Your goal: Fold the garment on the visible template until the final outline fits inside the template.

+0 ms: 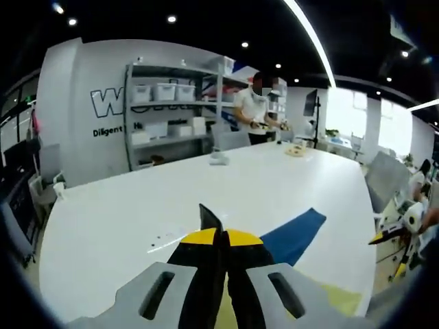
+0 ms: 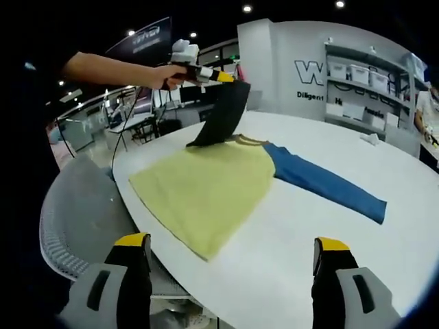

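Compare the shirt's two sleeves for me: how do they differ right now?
The dark sleeve is lifted off the white table, pinched in the left gripper; the blue sleeve lies flat on it, stretched outward and untouched. One looks black, the other bright blue. Both join the same yellow shirt body.

My left gripper pinches a black sleeve of soft matt knit cloth. The garment's yellow body and blue sleeve look equally matt and limp. The white table beneath is smooth, faintly glossy. My right gripper has matt grey plastic jaws, yellow-tipped.
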The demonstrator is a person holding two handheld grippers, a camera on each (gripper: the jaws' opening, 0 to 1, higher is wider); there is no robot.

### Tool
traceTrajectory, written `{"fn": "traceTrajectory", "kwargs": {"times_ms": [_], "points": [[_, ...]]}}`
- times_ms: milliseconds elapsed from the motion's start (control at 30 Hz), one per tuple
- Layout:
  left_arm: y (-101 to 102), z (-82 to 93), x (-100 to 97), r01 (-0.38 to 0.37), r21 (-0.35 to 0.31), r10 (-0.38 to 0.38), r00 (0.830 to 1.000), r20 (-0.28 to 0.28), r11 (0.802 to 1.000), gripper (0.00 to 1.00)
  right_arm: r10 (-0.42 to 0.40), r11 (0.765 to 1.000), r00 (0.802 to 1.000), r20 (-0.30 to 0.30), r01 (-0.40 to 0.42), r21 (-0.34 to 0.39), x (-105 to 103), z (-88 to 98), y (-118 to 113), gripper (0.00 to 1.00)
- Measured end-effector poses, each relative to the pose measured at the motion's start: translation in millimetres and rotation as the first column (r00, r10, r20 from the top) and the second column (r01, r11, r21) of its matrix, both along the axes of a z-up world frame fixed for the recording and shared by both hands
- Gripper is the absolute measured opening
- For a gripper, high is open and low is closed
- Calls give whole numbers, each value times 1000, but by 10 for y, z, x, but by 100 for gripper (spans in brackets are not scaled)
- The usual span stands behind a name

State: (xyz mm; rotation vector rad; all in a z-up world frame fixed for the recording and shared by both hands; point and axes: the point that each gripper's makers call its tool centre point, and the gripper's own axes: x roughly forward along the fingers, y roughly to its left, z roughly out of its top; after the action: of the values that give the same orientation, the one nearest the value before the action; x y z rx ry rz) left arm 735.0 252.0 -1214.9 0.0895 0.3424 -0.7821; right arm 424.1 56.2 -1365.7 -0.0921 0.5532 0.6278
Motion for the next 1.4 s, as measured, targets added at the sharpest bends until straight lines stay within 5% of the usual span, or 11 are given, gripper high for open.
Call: {"fn": "traceTrajectory", "kwargs": {"times_ms": [1400], "points": [[-751, -804, -192, 96, 105, -80, 986, -144, 990, 2, -58, 998, 998, -17, 58, 9, -132, -35, -154, 96]]}}
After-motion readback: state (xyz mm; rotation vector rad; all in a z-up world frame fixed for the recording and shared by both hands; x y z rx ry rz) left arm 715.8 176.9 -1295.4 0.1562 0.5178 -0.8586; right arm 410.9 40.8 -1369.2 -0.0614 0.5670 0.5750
